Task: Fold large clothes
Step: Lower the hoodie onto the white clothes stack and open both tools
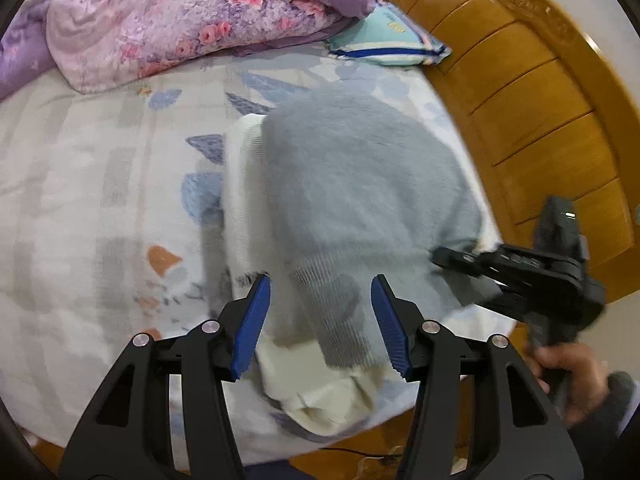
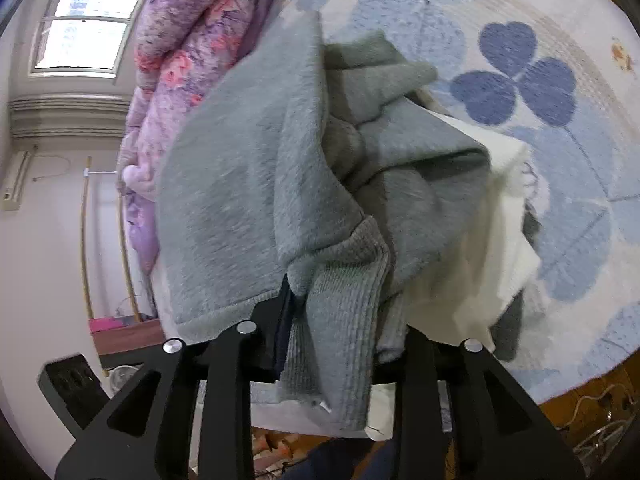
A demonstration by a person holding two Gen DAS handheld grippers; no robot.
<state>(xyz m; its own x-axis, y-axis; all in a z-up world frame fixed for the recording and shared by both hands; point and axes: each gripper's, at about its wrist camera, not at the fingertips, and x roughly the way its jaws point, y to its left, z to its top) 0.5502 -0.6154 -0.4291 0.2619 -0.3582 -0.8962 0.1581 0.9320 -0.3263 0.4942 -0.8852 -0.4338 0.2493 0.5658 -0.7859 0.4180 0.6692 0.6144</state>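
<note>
The left claw [image 1: 320, 324] is hanging spread over the soft, floppy sweater's [image 1: 360, 184] six-o'clock cuff while the right claw [image 2: 344, 320] is pinching its hem.

The sweater [image 1: 360, 184] lies on the bed [image 1: 100, 184], quilt [image 1: 180, 20] behind.

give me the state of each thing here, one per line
sweater: folded over, lying on the bed, hem bunched
left gripper: open, astride the hem
right gripper: shut on the sweater's ribbed edge
quilt: crumpled in a heap
pillow: lying flat by the headboard
</note>
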